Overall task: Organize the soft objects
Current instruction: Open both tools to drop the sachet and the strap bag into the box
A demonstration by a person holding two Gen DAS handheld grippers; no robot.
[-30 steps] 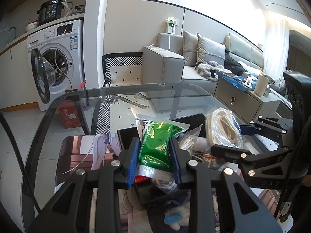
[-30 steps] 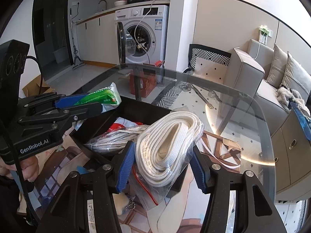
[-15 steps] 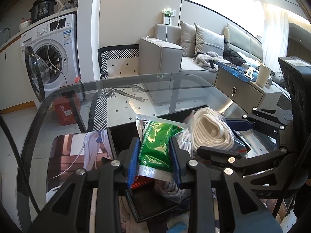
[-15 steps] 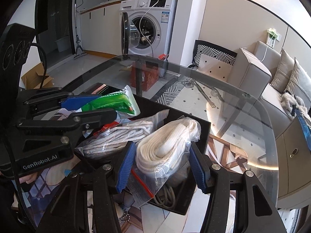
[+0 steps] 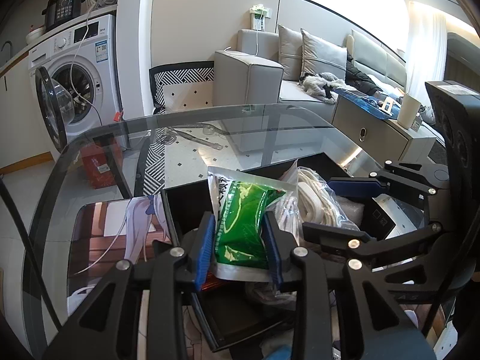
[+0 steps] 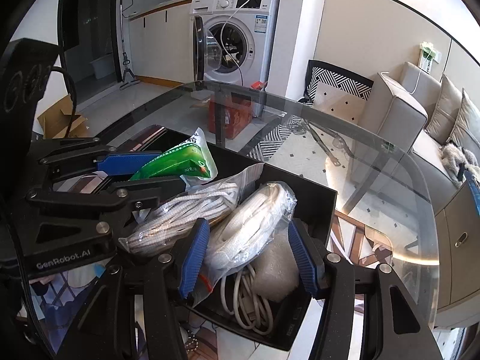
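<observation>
A green pouch (image 5: 243, 225) with a silver edge stands upright between the blue pads of my left gripper (image 5: 240, 219), which presses on its sides while its jaws are opening. It hangs over the left part of a black box (image 5: 186, 207). My right gripper (image 6: 248, 225) is shut on a clear bag of white rope (image 6: 249, 228), held low inside the black box (image 6: 300, 180). The right wrist view shows the left gripper (image 6: 171, 169) and the green pouch (image 6: 180, 162) at the box's left. The right gripper (image 5: 318, 207) shows at the right of the left wrist view.
The box stands on a glass table (image 5: 210, 126) over a printed mat (image 5: 99, 225). Inside it lie a bag of striped cord (image 6: 186, 213), a white cable (image 6: 246, 306) and bubble wrap (image 6: 279, 264). A washing machine (image 6: 237, 36) and a sofa (image 5: 300, 69) stand beyond.
Both grippers have come forward and down with their bags. The rope bag now sits low in the black box, and the green pouch hangs closer over it.
</observation>
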